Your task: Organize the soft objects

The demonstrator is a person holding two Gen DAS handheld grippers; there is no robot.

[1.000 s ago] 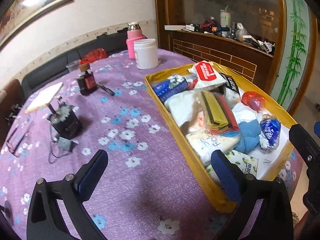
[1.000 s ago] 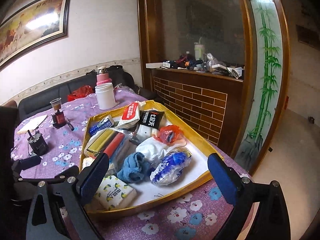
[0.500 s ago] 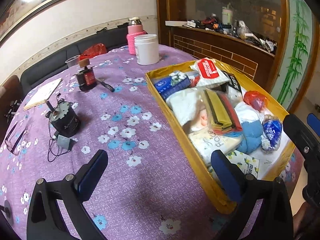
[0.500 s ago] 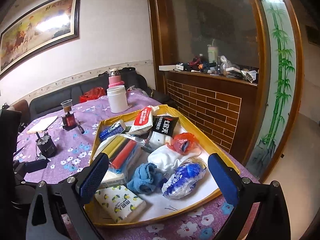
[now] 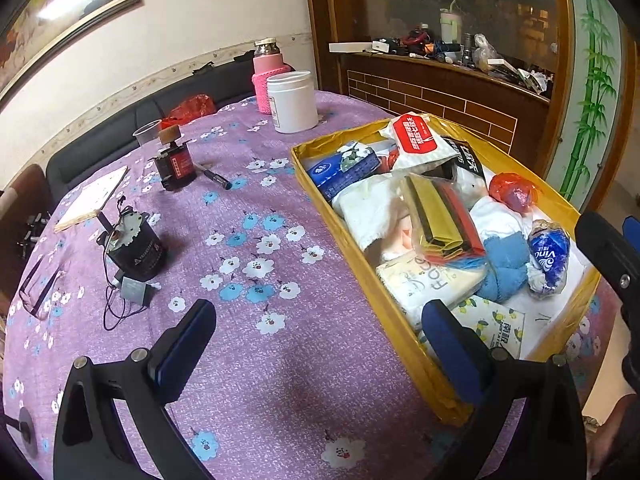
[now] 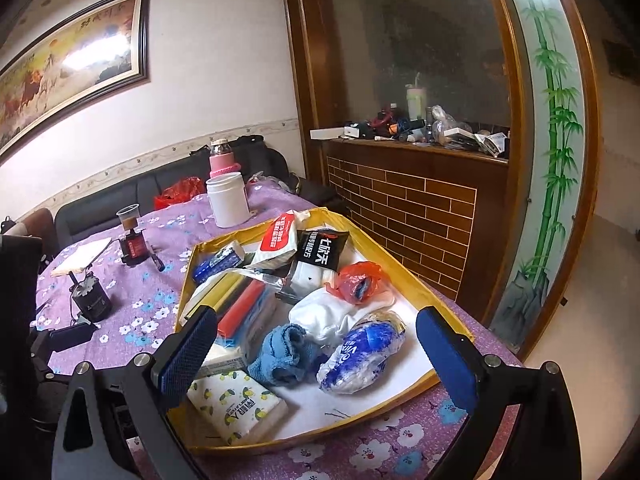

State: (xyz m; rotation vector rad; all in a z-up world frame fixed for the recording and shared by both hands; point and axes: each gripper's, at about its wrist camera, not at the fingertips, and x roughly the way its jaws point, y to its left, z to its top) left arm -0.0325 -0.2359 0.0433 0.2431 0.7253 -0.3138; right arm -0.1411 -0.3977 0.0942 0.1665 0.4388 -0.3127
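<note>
A yellow tray [image 5: 352,240] [image 6: 420,276] on the purple flowered table holds several soft things: a blue cloth [image 6: 282,354] [image 5: 502,268], a blue-and-white packet [image 6: 360,354] [image 5: 548,258], a lemon-print tissue pack [image 6: 236,406] [image 5: 496,328], a white cloth [image 6: 320,314], a red bag [image 6: 358,282] [image 5: 514,192], and a red-and-white pouch [image 6: 280,240] [image 5: 418,140]. My left gripper [image 5: 316,350] stands open above the tablecloth at the tray's near left wall. Over the tray's near end my right gripper [image 6: 316,354] hangs open, empty, with the blue cloth and packet between its fingers in view.
On the table to the left stand a black motor with wires [image 5: 134,246], a red-black device [image 5: 174,164], a wooden board [image 5: 94,198], a white jar [image 5: 292,102] and a pink bottle [image 5: 266,76]. A brick-fronted cluttered counter [image 6: 416,196] is behind the tray.
Both grippers have shifted slightly, the right view rising and tilting up a little. Neither has closed or touched anything; the tray's contents lie as before.
</note>
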